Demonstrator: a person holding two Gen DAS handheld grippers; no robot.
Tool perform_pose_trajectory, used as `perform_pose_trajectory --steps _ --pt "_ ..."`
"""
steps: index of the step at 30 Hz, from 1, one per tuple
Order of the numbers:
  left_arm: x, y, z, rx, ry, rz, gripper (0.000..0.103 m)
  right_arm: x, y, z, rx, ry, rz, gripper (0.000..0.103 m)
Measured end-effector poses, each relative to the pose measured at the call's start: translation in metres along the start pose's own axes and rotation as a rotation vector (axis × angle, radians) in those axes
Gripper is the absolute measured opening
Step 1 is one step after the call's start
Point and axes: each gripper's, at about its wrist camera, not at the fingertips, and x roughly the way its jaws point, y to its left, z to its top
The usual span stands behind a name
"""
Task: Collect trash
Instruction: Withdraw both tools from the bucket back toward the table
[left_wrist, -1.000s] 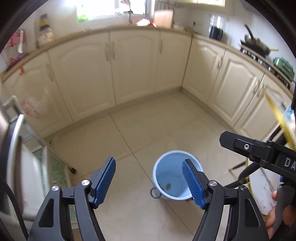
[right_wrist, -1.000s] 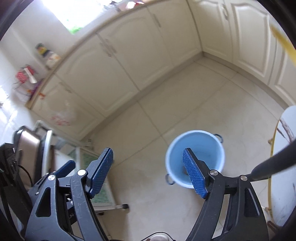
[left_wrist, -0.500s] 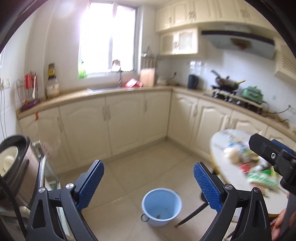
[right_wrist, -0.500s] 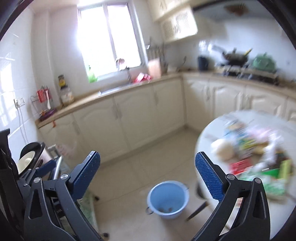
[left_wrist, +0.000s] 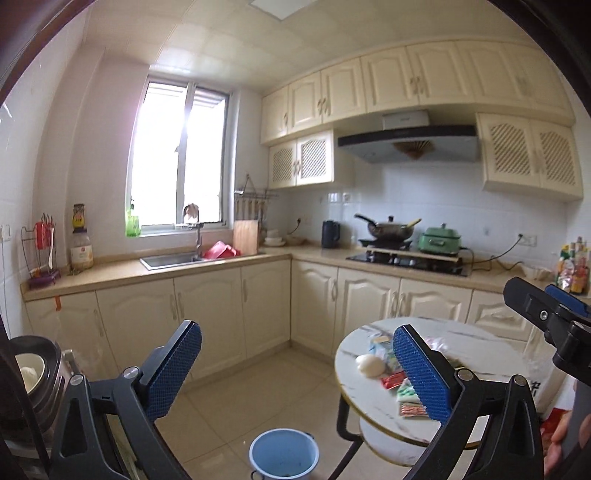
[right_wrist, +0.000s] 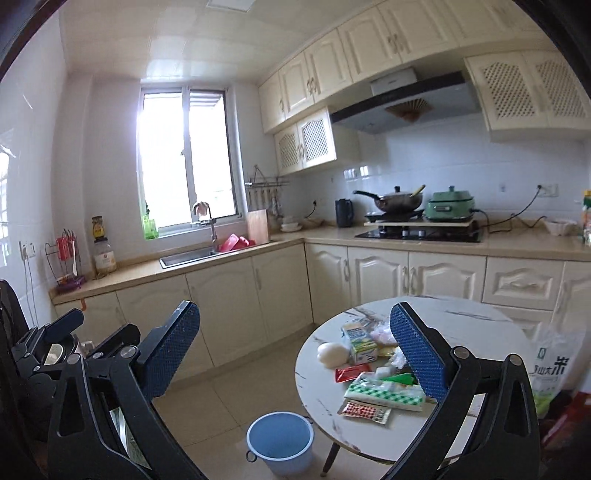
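Left claw (left_wrist: 295, 373) and right claw (right_wrist: 295, 356) both spread wide, jaws just finished opening, nothing between the pads. We hold them level, looking across the kitchen. The trash sits in a loose heap on the round marble table (right_wrist: 476, 321): a white ball (right_wrist: 332, 353), a small carton (right_wrist: 360, 341), a red sachet (right_wrist: 351, 372), a green-checked packet (right_wrist: 384, 395), a red-and-white flat packet (right_wrist: 365, 410). The blue bucket (right_wrist: 280, 443) stands on the floor just beside the table's near edge, with a bit of debris at its bottom. Risks, as we judge them: the flat packets lie flush on the marble, so pads may skid over them; the heap overlaps, so one grab may drag neighbours off the edge and miss the bucket.
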Motion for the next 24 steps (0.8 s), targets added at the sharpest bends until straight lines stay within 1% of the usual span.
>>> perform_pose_trajectory --steps 3,7,12,15,17,18,19,20,22,24 --pt "-0.041 0.003 -0.009 0.012 -0.045 -0.009 0.102 -0.027 -0.011 0.007 0.000 -0.039 -0.023 0.103" --pt "-0.072 0.008 -0.025 0.030 -0.088 -0.019 0.102 -0.055 -0.023 0.016 0.004 -0.084 -0.050 0.103" --pt "-0.083 0.007 -0.042 0.035 -0.092 -0.030 0.102 -0.065 -0.039 0.020 0.020 -0.105 -0.092 0.103" --pt "-0.079 0.007 -0.048 0.038 -0.079 -0.041 0.102 -0.064 -0.056 0.018 0.038 -0.095 -0.118 0.103" --pt "-0.069 0.007 -0.051 0.041 -0.061 -0.047 0.102 -0.058 -0.068 0.014 0.049 -0.085 -0.135 0.103" --pt "-0.059 0.006 -0.044 0.042 -0.052 -0.051 0.102 -0.055 -0.073 0.013 0.054 -0.078 -0.147 0.103" --pt "-0.053 0.006 -0.048 0.043 -0.039 -0.058 0.102 -0.051 -0.079 0.010 0.059 -0.069 -0.160 0.103" --pt "-0.046 0.006 -0.044 0.042 -0.030 -0.065 0.102 -0.047 -0.084 0.007 0.064 -0.062 -0.171 0.103" --pt "-0.022 0.002 -0.039 0.041 0.006 -0.083 0.102 -0.037 -0.098 0.000 0.078 -0.033 -0.197 0.103" --pt "0.001 0.002 -0.046 0.042 0.054 -0.094 0.102 -0.026 -0.112 -0.009 0.095 0.000 -0.221 0.103"
